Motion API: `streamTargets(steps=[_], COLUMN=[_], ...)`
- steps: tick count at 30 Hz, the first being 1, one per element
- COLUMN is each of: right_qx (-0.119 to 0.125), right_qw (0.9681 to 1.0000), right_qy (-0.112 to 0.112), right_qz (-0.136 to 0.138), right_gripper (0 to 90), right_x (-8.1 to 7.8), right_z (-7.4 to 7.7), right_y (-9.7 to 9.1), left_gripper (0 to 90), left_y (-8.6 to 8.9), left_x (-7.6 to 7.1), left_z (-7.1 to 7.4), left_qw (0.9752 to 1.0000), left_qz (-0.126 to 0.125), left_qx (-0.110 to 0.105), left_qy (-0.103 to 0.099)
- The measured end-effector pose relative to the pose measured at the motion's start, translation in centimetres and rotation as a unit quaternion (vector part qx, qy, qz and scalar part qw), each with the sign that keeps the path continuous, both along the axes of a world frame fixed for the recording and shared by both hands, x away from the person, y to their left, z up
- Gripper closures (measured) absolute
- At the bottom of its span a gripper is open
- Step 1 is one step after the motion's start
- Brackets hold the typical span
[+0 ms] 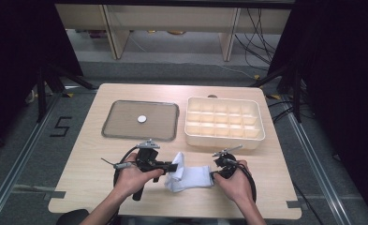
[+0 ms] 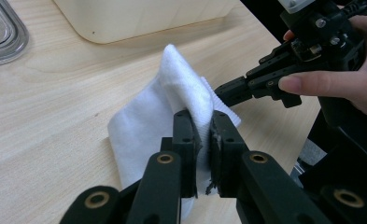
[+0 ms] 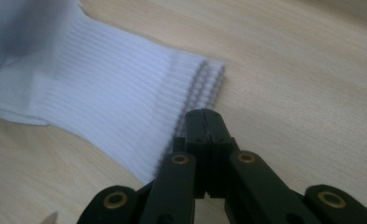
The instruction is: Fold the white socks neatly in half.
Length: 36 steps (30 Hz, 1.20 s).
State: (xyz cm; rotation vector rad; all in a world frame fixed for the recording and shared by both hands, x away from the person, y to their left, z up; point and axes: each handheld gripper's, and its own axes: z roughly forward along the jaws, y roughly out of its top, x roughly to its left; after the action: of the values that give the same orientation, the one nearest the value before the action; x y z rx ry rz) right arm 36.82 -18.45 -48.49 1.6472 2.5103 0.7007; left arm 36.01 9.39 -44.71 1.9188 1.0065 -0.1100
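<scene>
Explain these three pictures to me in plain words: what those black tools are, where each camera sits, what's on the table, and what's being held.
A person sits at a wooden table with a hand-held gripper in each hand: black tongs with two jaws. The wide picture comes from a camera above, looking down. The other two come from cameras riding on each tool, looking along its jaws. On the table lie a white sock, a clear flat tray bearing a small white disc, and a cream divided box. The left hand-held gripper pinches a raised fold of the sock. The right hand-held gripper is shut at the sock's ribbed cuff, seemingly nipping its edge.
</scene>
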Motion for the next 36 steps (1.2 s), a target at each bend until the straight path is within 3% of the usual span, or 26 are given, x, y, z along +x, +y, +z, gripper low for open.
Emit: streamTargets(steps=[13,20,26,28,36], right_qx=[0.008,0.008,0.004,0.014,0.005], right_qw=[1.0000,1.0000,1.0000,0.9999,0.9999], right_qy=[-0.001,0.002,-0.002,0.002,0.000], right_qz=[0.005,0.004,0.007,0.002,0.011], right_gripper=[90.0,90.0,90.0,90.0,90.0], right_x=[-0.3,-0.5,-0.6,-0.7,-0.7], right_z=[0.1,0.1,0.0,0.1,0.0], right_y=[0.4,0.6,0.9,1.1,1.1], left_gripper=[81.8,81.8,81.7,81.7,81.6], left_y=[-0.5,-1.0,-1.6,-1.7,-2.2], left_x=[0.1,0.3,0.3,0.3,0.4], left_z=[-0.5,-0.8,-1.1,-1.2,-1.8], left_qw=[0.9998,0.9997,0.9992,0.9991,0.9985], left_qz=[0.006,-0.005,-0.008,-0.010,-0.017], left_qx=[0.019,0.022,0.039,0.041,0.051], left_qy=[0.000,0.005,0.004,0.005,0.011])
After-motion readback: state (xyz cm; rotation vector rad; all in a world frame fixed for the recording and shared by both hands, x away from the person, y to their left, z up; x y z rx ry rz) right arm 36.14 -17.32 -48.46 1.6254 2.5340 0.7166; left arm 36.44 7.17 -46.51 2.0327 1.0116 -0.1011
